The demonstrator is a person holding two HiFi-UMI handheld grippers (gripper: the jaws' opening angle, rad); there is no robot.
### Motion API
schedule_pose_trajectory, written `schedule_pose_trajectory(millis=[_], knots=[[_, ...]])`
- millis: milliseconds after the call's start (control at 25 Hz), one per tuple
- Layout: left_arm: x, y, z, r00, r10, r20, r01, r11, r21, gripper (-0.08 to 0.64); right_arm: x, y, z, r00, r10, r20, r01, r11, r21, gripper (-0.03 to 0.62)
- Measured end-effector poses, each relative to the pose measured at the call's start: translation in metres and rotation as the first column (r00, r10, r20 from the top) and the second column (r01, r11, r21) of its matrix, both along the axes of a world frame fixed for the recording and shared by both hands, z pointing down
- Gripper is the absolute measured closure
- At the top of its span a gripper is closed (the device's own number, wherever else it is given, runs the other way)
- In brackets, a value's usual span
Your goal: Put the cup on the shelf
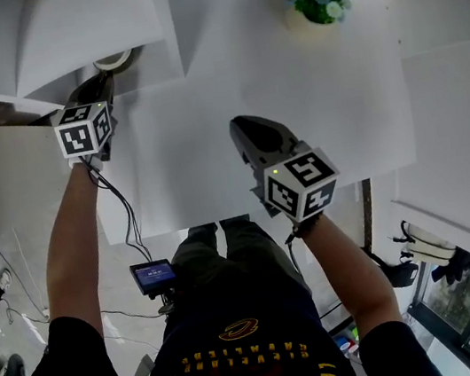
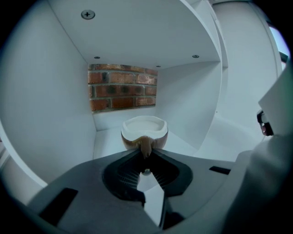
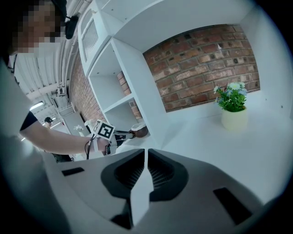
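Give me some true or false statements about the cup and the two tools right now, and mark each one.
1. The left tool grips the cup by its handle. True.
2. The cup is turned upside down. False: it is upright, with its white inside facing up.
3. The cup is inside a shelf compartment with brick behind it. True.
4. The right tool holds the flower pot. False: its jaws are together on nothing, and the flower pot stands apart from it on the white table.
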State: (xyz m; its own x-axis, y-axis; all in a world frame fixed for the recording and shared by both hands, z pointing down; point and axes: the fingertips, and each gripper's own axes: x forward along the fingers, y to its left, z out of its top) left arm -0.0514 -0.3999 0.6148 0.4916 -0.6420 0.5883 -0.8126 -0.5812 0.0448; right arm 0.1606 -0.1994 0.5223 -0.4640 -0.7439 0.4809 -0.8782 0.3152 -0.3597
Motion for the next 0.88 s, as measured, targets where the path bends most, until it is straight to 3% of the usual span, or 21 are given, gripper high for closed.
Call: schedule_pose_trajectory(millis=[640,760,880], knots=[[-0.002,0.0,0.014,1.0,-0.007,0.017,0.007,1.0,0.017,0.505,-0.008,0.013,0.014,0.999,0.015,0.037,-0.013,0.999,-0.038,0.566],[-0.006,0.005,0.019,0.999,0.007,0.053,-0.008,1.0,0.012,0.396,-0.011,0.014,0.014,0.999,0.01,0.043,-0.008,0.999,-0.039,0.566],[-0.012,0.012,0.022,0.999,-0.01,0.032,0.01,1.0,0.014,0.362,-0.015,0.014,0.014,0.999,0.004,0.046,-0.002,0.999,-0.042,0.566]])
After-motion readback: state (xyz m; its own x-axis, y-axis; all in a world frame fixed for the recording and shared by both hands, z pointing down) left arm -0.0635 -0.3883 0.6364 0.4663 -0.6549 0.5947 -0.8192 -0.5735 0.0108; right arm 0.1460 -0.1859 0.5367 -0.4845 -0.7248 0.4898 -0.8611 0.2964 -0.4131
